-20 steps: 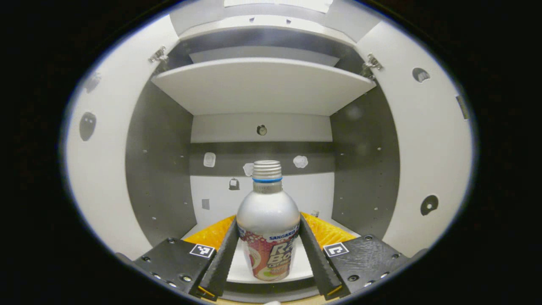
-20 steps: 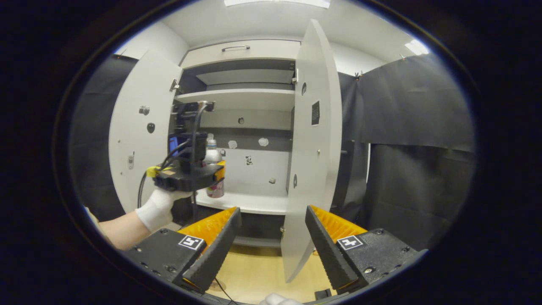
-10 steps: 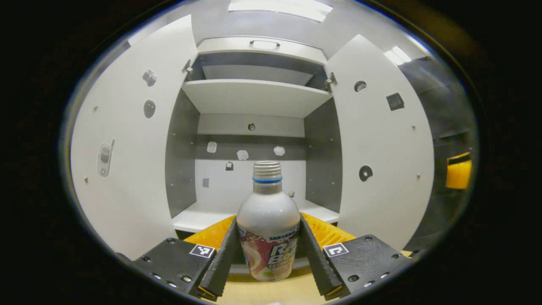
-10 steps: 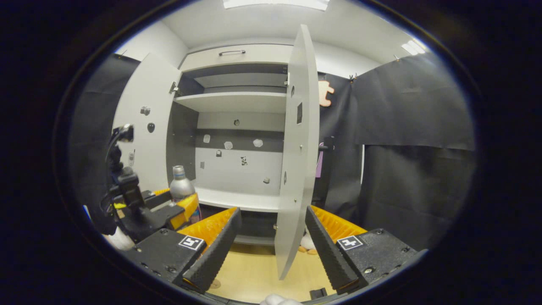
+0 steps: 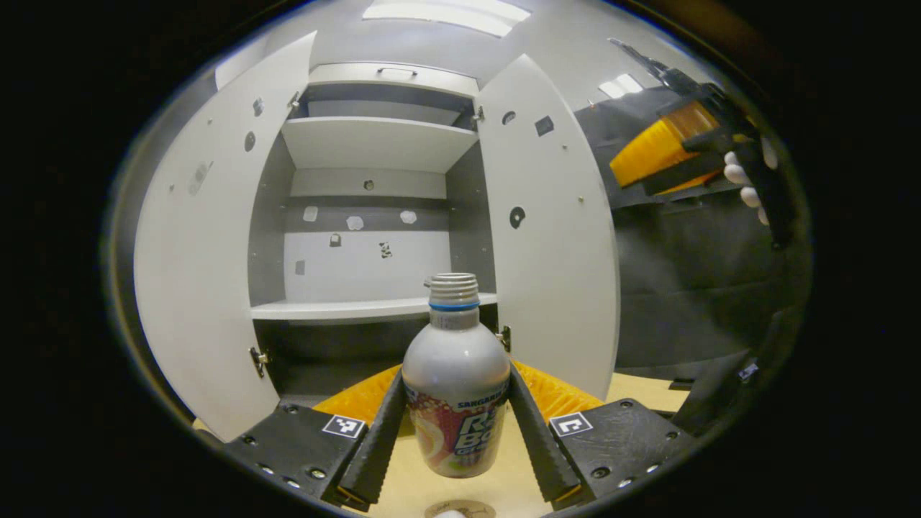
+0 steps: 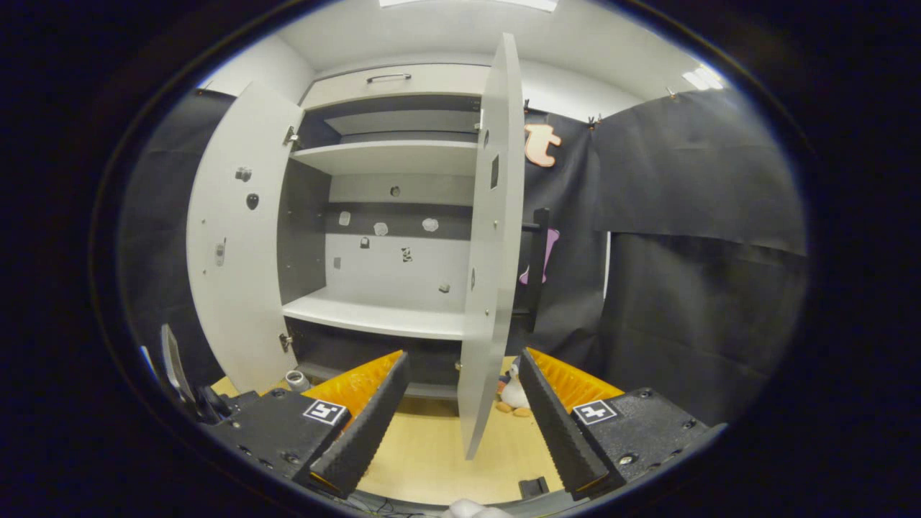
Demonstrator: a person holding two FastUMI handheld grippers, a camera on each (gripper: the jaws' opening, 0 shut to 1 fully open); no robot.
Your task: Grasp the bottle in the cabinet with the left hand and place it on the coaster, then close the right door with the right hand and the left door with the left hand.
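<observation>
A silver bottle (image 5: 455, 388) with a printed label and a threaded neck stands upright between my left gripper's (image 5: 455, 374) fingers, which are shut on its body. It hangs out in front of the cabinet, over the wooden table. The rim of a round coaster (image 5: 460, 509) peeks in just below it. Both white doors stand open, the left door (image 5: 191, 244) and the right door (image 5: 554, 237). My right gripper (image 6: 462, 356) is open and holds nothing. The right door (image 6: 489, 244) shows edge-on straight ahead of it. The bottle's neck (image 6: 296, 379) shows low on the left.
The cabinet's lower shelf (image 6: 374, 316) is bare, with an upper shelf (image 6: 388, 155) above it. A small plush toy (image 6: 514, 392) sits by the right door's foot. Wooden table (image 6: 432, 460) lies below. A gloved hand (image 5: 745, 176) holds the right gripper (image 5: 647, 155), raised at the upper right.
My left gripper has drawn back out of the cabinet and down with the bottle in it; the coaster has come into sight below. The right gripper has shifted slightly, still facing the right door's edge.
</observation>
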